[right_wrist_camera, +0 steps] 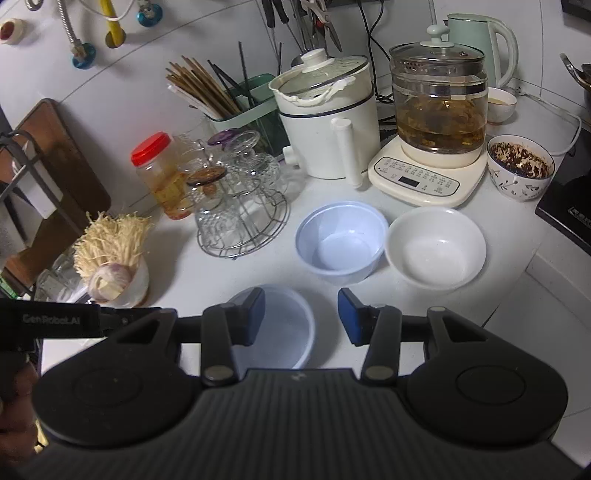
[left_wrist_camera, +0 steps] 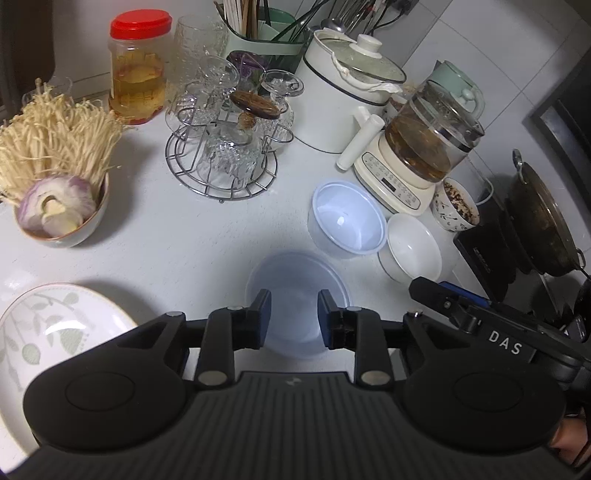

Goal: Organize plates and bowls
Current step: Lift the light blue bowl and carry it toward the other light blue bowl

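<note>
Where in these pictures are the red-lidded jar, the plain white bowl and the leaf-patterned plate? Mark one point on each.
red-lidded jar (left_wrist_camera: 140, 24): left wrist view, on its red lid.
plain white bowl (right_wrist_camera: 436, 254): right wrist view, on its inner floor.
leaf-patterned plate (left_wrist_camera: 55, 321): left wrist view, on its patterned face.

There are two see-through plastic bowls, a near one (right_wrist_camera: 280, 325) and a far one (right_wrist_camera: 341, 242). There is one white bowl (right_wrist_camera: 436, 247), one leafy plate (left_wrist_camera: 55, 321), two food bowls (right_wrist_camera: 521, 168) (left_wrist_camera: 62, 218) and one red-lidded jar (left_wrist_camera: 136, 66).

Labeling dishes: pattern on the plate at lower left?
White plate with grey-green leaf sprigs and a dotted rim; left wrist view shows it best.
</note>
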A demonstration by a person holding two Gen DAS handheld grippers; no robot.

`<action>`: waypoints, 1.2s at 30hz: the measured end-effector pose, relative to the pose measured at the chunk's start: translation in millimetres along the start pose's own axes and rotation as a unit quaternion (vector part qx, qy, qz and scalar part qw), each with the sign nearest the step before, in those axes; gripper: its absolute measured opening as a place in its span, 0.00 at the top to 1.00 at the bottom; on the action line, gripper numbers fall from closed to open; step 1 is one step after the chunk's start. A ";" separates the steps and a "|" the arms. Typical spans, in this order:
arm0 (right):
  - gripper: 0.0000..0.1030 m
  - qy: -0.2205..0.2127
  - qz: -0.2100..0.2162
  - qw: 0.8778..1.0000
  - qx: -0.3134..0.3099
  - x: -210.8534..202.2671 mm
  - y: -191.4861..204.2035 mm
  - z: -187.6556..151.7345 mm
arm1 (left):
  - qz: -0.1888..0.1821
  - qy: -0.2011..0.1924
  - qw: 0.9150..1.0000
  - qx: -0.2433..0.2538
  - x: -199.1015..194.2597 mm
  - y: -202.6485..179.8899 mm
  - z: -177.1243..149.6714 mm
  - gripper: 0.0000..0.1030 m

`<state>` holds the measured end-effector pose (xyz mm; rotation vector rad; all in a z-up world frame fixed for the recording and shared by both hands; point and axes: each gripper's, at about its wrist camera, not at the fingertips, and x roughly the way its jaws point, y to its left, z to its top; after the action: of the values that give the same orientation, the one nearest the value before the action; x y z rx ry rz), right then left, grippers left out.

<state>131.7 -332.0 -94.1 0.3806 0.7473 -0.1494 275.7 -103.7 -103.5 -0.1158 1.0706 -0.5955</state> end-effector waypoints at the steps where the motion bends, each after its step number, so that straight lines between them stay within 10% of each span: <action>1: 0.54 0.001 0.000 1.000 0.000 3.3 -4.0 3.2 | 0.002 0.000 1.000 -0.001 5.0 -2.2 3.5 0.69; 36: 0.71 0.099 0.011 0.991 -0.086 176.3 -82.0 84.4 | 0.046 0.080 0.994 -0.059 189.9 -50.3 90.0 0.79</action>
<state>291.5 -440.0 -181.9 0.2402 0.9441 -0.0259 396.6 -260.1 -190.8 -0.1219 1.2604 -0.4632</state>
